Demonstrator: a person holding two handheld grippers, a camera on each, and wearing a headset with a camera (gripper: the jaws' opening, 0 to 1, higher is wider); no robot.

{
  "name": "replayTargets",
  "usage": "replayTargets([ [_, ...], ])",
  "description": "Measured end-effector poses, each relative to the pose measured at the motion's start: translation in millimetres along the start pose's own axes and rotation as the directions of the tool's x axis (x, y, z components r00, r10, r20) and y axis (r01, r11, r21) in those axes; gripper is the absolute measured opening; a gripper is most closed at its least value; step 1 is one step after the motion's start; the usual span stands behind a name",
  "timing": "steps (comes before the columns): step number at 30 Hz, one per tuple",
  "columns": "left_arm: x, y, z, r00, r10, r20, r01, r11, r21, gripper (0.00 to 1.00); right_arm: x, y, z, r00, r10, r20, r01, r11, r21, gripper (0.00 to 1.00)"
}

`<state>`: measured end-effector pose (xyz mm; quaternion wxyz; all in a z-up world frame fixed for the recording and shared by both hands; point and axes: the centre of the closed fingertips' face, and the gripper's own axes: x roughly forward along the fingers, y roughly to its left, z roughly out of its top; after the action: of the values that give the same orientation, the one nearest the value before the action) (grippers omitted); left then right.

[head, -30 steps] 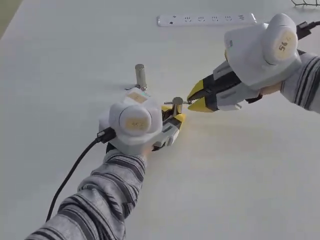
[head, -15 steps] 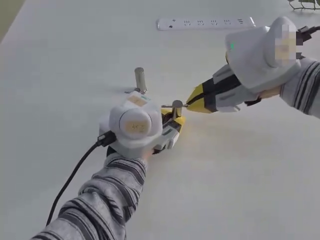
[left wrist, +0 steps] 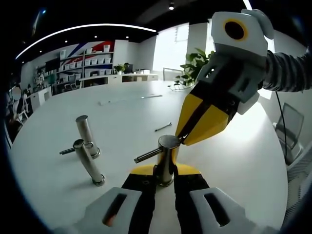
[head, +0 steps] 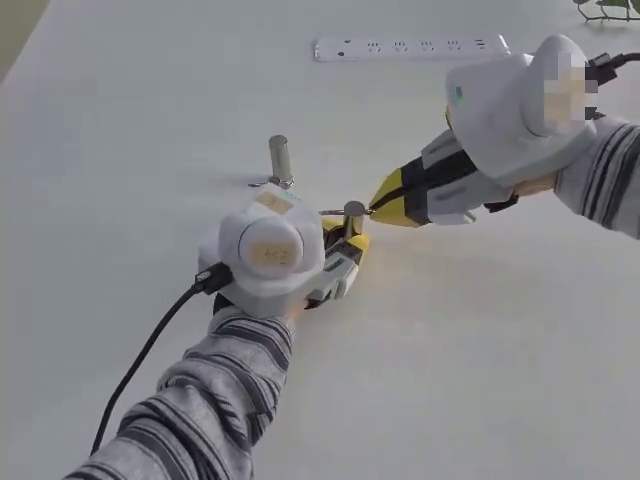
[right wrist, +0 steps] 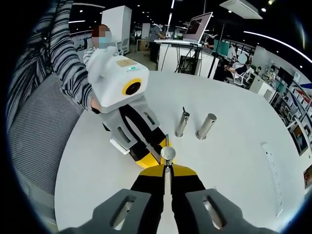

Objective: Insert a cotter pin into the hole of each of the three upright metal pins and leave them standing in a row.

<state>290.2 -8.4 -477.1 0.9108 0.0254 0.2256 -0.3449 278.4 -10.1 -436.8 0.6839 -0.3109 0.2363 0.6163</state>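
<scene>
Mid-worktop (head: 450,350): upright metal pin (left wrist: 166,152), its base clamped between the left gripper's (left wrist: 165,171) fingers. Cotter pin (left wrist: 147,155) runs through the hole under its head, shank sticking out to the left. Right gripper (head: 383,204) fingers narrow, pinched on the cotter pin's right end, tips against the pin's head. Far-left, close by: fitted pin (left wrist: 88,163) with a second cotter pin (left wrist: 67,151) through its top, rear pin (left wrist: 86,130) just beyond. Loose cotter pin (left wrist: 163,127) lies flat farther off. Power strip (head: 410,45) along the far edge.
</scene>
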Motion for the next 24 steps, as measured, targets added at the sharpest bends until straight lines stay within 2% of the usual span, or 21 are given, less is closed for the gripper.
replayTargets([
  [6,0.1,-1.0,0.1,1.0000,0.008,-0.002,-0.007,0.999,0.032,0.10,0.1,-1.1,-0.7,1.0000,-0.007,0.006,0.007,1.000,0.006,0.00],
  [10,0.1,-0.4,-0.2,0.9999,0.015,-0.003,-0.015,1.000,0.021,0.11,1.3,-1.5,-1.8,0.9998,-0.014,0.014,0.014,1.000,0.011,0.00],
  [12,-0.3,0.2,-1.7,0.9998,0.010,-0.016,-0.010,1.000,0.019,0.11,1.8,-1.9,-1.9,0.9996,-0.022,0.017,0.022,1.000,0.017,0.00],
  [16,-4.1,4.7,-1.9,0.9997,0.009,-0.022,-0.008,1.000,0.014,0.19,1.6,-4.1,0.0,0.9983,-0.043,0.041,0.041,0.998,0.047,0.10],
  [21,-13.5,2.7,-2.7,0.9993,-0.011,-0.036,0.012,1.000,0.025,0.27,2.3,-5.8,3.9,0.9961,-0.054,0.070,0.046,0.993,0.111,0.15],
  [24,-20.7,-0.4,0.9,0.9995,-0.024,-0.023,0.025,0.999,0.029,0.32,3.9,-6.5,7.2,0.9940,-0.056,0.094,0.042,0.989,0.139,0.16],
])
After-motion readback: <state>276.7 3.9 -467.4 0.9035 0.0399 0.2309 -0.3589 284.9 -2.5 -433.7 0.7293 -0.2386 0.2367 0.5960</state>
